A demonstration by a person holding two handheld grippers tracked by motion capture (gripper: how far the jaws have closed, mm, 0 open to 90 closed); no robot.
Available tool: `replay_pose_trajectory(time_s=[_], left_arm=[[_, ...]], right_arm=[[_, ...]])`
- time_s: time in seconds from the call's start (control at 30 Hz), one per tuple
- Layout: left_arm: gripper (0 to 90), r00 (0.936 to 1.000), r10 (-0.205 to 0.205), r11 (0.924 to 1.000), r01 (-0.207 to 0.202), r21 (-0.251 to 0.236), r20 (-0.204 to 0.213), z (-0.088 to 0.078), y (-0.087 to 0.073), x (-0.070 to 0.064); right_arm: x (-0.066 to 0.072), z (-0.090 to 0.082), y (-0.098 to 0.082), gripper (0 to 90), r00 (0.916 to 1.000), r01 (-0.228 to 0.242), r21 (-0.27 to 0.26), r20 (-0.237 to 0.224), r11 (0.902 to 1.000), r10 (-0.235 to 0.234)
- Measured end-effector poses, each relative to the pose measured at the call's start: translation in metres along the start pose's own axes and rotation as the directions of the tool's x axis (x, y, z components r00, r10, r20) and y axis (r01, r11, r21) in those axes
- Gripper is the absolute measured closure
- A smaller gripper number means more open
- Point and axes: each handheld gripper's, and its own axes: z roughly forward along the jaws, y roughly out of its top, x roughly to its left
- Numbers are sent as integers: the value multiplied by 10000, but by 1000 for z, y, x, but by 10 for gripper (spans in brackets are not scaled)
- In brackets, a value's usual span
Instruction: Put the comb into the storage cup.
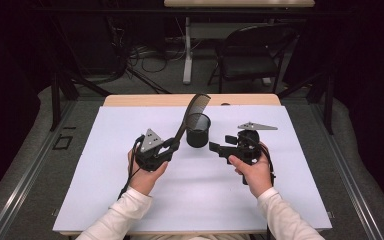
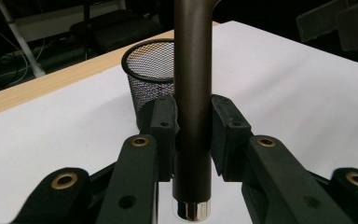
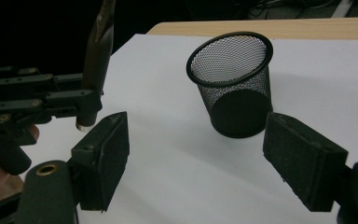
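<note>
Left gripper (image 1: 172, 146) clamped on the brown handle of a comb (image 1: 190, 114), pads (image 2: 164, 123) pressing the shaft from both sides, jaws drawn in close around it. Comb held nearly upright, tilted so that the toothed head leans above and slightly behind the mesh cup (image 1: 198, 130); metal-capped handle end hanging just below the pads, clear of the white sheet (image 1: 105, 175). Left hand (image 1: 145, 172) wrapped under the gripper body to the left of the cup, forearm in a white sleeve rising from the near edge of the table, wrist bent so the jaws aim toward the cup.

Right gripper (image 1: 215, 147) just to the right of the cup, jaws standing wide apart and empty, pointed level toward it; in the right gripper view, cup seen between the two pads (image 3: 103, 154), apart from both. Right hand (image 1: 252, 170) gripping from below, wrist fairly straight. Cup upright on the sheet, near the far edge.
</note>
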Motion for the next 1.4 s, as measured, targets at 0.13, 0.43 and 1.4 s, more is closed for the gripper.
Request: replay_pose_trajectory(time_s=[0.13,0.43,1.4], left_arm=[[729,10000,4,10000,-5,-22,-43,0,0,0],[730,10000,13,10000,-14,-47,-80,-1,-1,1],[729,9999,125,9997,-125,209,18,7,-7,-4]], right_arm=[[-1,0,7,238,9999,-92,78,-109,9999,93],[-1,-2,28,244,9993,-223,149,-283,9996,227],[-9,-2,62,374,9971,-671,442,-337,9968,686]])
